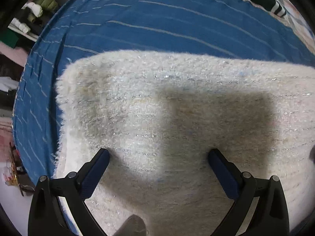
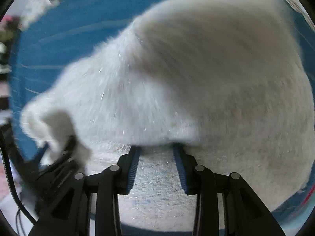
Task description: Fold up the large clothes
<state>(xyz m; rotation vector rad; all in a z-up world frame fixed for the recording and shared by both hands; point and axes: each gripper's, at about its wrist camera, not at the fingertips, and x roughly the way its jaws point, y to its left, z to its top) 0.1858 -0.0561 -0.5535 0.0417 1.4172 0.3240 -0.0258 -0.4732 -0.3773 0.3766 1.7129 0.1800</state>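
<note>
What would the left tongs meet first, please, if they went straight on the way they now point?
Most likely the fluffy white garment: the left tongs stand open just over it, and it fills the line ahead, spread on the blue sheet. Depth is unclear.

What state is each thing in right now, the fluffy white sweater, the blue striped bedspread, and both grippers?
Fluffy white knit sweater: lying on the bed, one part lifted and blurred in the right wrist view.
Blue striped bedspread: spread flat under the sweater.
Left gripper: open wide above the sweater, holding nothing.
Right gripper: fingers partly closed with sweater fabric between them; the tips are hidden, so the grip is unclear.
</note>
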